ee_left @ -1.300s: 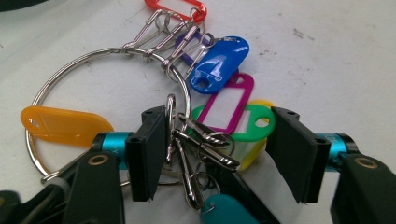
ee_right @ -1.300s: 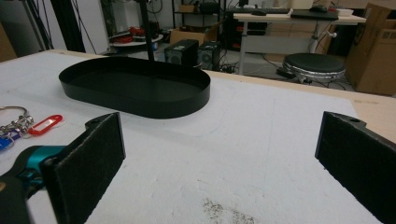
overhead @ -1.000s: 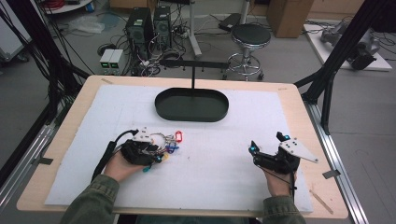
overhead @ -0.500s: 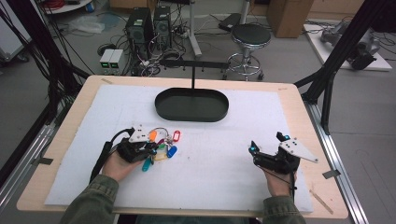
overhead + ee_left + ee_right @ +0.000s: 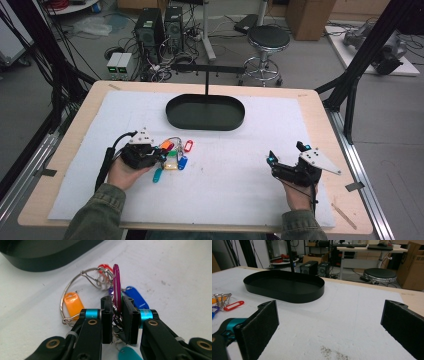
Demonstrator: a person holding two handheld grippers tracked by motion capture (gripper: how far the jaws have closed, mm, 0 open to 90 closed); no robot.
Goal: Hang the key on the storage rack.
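Note:
A bunch of coloured key tags (image 5: pixel 176 156) on a wire ring lies on the white mat, left of centre. My left gripper (image 5: pixel 161 156) is shut on the bunch's magenta carabiner (image 5: pixel 116 282), which stands upright between the pads of my left gripper (image 5: pixel 117 315). Around it fan an orange tag (image 5: pixel 73 303), a blue tag (image 5: pixel 136 297), a red tag (image 5: pixel 103 267) and a teal tag (image 5: pixel 127 353). My right gripper (image 5: pixel 285 152) rests low at the front right. Its jaws stand wide apart with nothing between them in the right gripper view (image 5: pixel 329 325).
A black oval tray (image 5: pixel 205 120) sits at the middle back of the mat, with a thin black post and crossbar (image 5: pixel 206 82) rising behind it. The wooden table's edge (image 5: pixel 350 200) runs close to the right of my right hand.
The left gripper's jaws have closed on the carabiner. The bunch has shifted slightly toward the front left, and its tags have fanned out. The right gripper has stayed put.

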